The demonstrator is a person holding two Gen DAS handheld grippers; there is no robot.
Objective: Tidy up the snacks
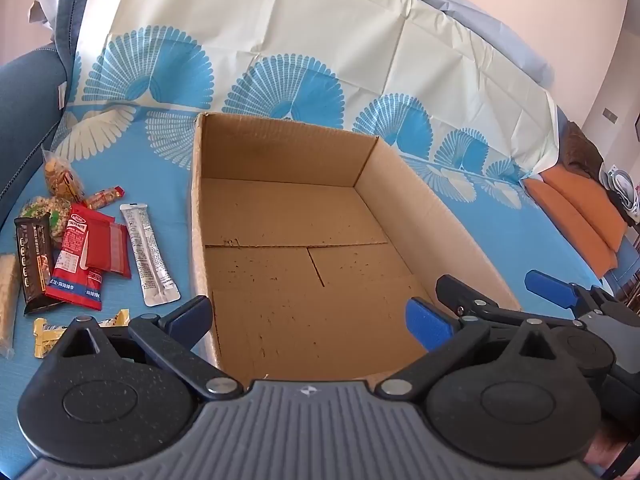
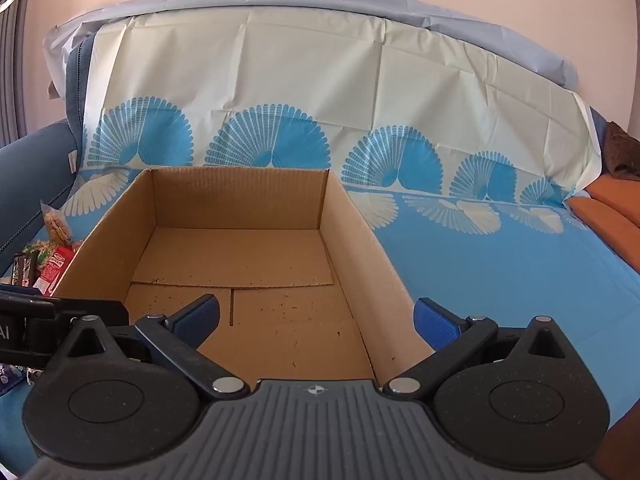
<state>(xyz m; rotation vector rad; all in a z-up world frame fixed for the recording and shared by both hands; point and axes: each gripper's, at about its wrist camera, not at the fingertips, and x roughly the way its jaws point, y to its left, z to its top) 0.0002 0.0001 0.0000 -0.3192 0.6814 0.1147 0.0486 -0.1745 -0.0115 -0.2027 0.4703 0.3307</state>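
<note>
An open, empty cardboard box (image 1: 436, 208) sits on a blue patterned cloth; it also shows in the right wrist view (image 2: 360, 236). Several snack packs lie left of it: a silver sachet (image 1: 148, 256), red packets (image 1: 82, 256), a dark brown bar (image 1: 34, 260), nut bags (image 1: 60, 178) and yellow candies (image 1: 46, 336). My left gripper (image 1: 308, 320) is open and empty over the box's near edge. My right gripper (image 2: 318, 320) is open and empty at the box's near right corner; it shows at the right in the left wrist view (image 1: 492, 292).
A blue sofa arm (image 1: 28, 100) rises at the left. Orange cushions (image 1: 576, 220) lie at the right. The cloth (image 2: 500, 272) runs up the sofa back behind the box. The left gripper's side (image 2: 40, 320) shows at the left in the right wrist view.
</note>
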